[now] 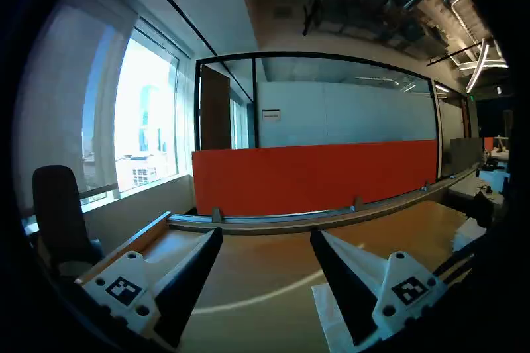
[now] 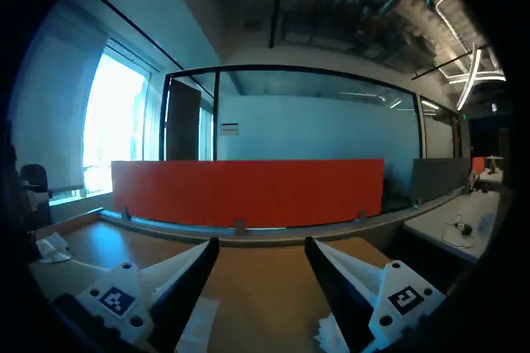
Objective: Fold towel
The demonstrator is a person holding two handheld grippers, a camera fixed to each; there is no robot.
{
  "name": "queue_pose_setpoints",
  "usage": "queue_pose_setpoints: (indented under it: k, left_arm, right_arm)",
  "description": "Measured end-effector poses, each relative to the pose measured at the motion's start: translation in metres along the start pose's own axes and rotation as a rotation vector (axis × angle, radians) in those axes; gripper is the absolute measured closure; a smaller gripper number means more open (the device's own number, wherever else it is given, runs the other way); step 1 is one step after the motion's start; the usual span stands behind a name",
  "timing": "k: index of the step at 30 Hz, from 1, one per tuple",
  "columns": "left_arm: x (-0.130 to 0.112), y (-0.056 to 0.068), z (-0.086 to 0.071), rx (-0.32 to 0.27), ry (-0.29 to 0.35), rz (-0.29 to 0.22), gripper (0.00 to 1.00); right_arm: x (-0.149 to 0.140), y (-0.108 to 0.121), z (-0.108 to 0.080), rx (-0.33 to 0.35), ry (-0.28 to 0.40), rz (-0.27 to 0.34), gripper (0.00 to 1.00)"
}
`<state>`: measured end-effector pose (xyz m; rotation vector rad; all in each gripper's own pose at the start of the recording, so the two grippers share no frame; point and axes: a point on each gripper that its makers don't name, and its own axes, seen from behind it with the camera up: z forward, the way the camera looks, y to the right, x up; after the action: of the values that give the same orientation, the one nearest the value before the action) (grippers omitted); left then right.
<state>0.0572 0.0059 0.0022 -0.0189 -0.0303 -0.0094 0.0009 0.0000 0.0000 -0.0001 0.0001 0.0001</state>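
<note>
In the left gripper view my left gripper [image 1: 266, 242] stands open above a wooden desk [image 1: 265, 273], nothing between its black-tipped fingers. A white towel edge [image 1: 326, 310] lies on the desk under the right finger. In the right gripper view my right gripper [image 2: 262, 247] is open too, over the same desk [image 2: 265, 287]. White towel cloth [image 2: 197, 326] shows beneath its left finger, and another bit of towel [image 2: 328, 333] peeks out by the right finger. Most of the towel is hidden below the fingers.
An orange divider panel [image 1: 311, 177] on a metal rail closes the desk's far edge. A black chair [image 1: 59, 217] stands left by the window. White crumpled cloth [image 2: 52, 247] lies at the desk's left side. Another desk [image 2: 457, 224] stands to the right.
</note>
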Motion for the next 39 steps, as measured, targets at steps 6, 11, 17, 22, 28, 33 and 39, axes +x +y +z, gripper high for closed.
queue_pose_setpoints:
  k: [6,11,17,22,28,33,39]
  left_arm:
    - [0.020,0.001,0.002,-0.003,-0.016,-0.018,0.02]
    - [0.036,0.004,0.003,-0.008,-0.015,-0.018,0.01]
    - [0.039,0.012,0.009,-0.049,-0.042,-0.020,0.02]
    - [0.031,0.024,0.012,-0.109,-0.085,-0.021,0.02]
    - [0.021,0.041,0.009,-0.186,-0.137,-0.020,0.01]
    - [0.016,0.057,0.005,-0.270,-0.171,-0.006,0.01]
    - [0.004,0.076,-0.002,-0.376,-0.219,-0.002,0.02]
  right_arm:
    - [0.031,0.001,0.001,-0.003,0.006,0.002,0.00]
    - [0.047,0.002,0.001,0.001,0.011,-0.003,0.00]
    - [0.053,-0.003,0.002,0.023,-0.003,-0.015,0.00]
    - [0.049,-0.015,0.004,0.073,-0.029,-0.045,0.00]
    - [0.036,-0.039,0.004,0.171,-0.078,-0.078,0.00]
    - [0.027,-0.059,0.003,0.253,-0.113,-0.115,0.00]
    - [0.017,-0.079,0.003,0.344,-0.168,-0.138,0.00]
